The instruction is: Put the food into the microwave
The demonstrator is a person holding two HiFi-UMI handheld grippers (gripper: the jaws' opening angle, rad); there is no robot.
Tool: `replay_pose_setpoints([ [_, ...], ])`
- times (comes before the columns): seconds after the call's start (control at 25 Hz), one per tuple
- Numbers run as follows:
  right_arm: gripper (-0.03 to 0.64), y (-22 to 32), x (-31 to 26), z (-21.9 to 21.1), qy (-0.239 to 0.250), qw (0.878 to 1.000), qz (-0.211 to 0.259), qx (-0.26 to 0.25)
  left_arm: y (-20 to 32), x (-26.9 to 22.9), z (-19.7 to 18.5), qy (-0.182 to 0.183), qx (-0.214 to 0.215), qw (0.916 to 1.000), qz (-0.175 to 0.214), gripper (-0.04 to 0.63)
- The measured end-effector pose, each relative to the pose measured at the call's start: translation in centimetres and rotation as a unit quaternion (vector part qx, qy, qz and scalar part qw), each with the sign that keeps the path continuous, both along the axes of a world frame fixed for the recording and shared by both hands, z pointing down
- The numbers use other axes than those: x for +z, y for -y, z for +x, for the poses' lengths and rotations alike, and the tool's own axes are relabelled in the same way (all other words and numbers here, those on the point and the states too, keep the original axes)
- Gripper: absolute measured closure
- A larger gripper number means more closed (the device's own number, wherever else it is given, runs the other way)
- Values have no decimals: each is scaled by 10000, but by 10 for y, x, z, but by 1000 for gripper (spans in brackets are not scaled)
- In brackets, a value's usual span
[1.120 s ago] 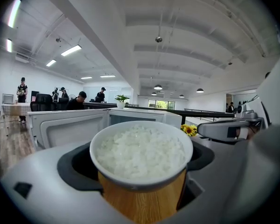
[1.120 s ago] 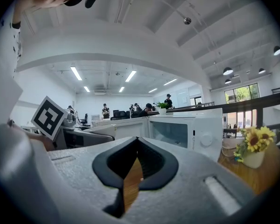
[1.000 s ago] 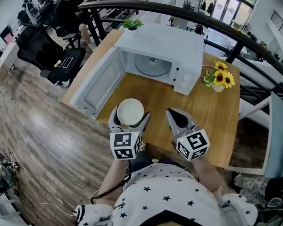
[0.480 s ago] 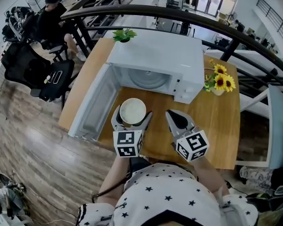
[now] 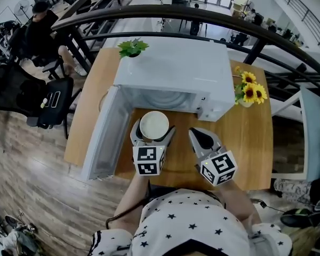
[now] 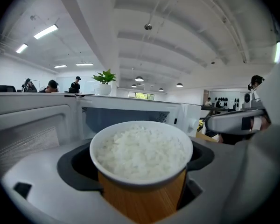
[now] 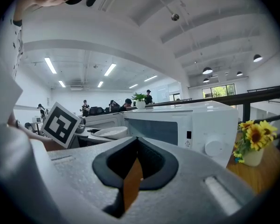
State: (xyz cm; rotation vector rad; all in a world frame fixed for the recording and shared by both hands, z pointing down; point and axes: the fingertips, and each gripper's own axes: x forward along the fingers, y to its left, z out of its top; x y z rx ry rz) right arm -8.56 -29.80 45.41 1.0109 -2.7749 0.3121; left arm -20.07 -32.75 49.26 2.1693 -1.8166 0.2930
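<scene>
A white bowl of rice (image 5: 153, 125) is clamped between the jaws of my left gripper (image 5: 152, 131), which is shut on it just in front of the open white microwave (image 5: 176, 73). In the left gripper view the bowl of rice (image 6: 141, 152) fills the space between the jaws, and the microwave's cavity (image 6: 126, 119) lies right behind it. The microwave door (image 5: 102, 135) hangs open to the left. My right gripper (image 5: 200, 136) is shut with nothing in it, to the right of the bowl, over the wooden table (image 5: 245, 137). In the right gripper view the microwave (image 7: 186, 125) stands ahead.
A vase of sunflowers (image 5: 248, 91) stands on the table right of the microwave. A small green plant (image 5: 132, 48) sits behind the microwave's left corner. A black railing (image 5: 213, 21) curves past the table's far side. Office chairs (image 5: 37, 95) and a seated person (image 5: 40, 23) are at the left.
The bowl in my left gripper has come closer to the microwave's opening. Both grippers sit nearer the microwave than before, and the right one keeps its place beside the left.
</scene>
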Motion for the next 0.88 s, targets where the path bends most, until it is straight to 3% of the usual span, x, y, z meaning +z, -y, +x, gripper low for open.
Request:
replay_pose_setpoints([
  [0.44, 611, 21, 21, -8, -156, 9989, -231, 374, 56, 34, -10, 0, 300, 9993, -234, 77],
  [0.88, 611, 33, 38, -13, -187, 9965, -450, 675, 105, 61, -14, 249, 425, 9979, -413, 77],
])
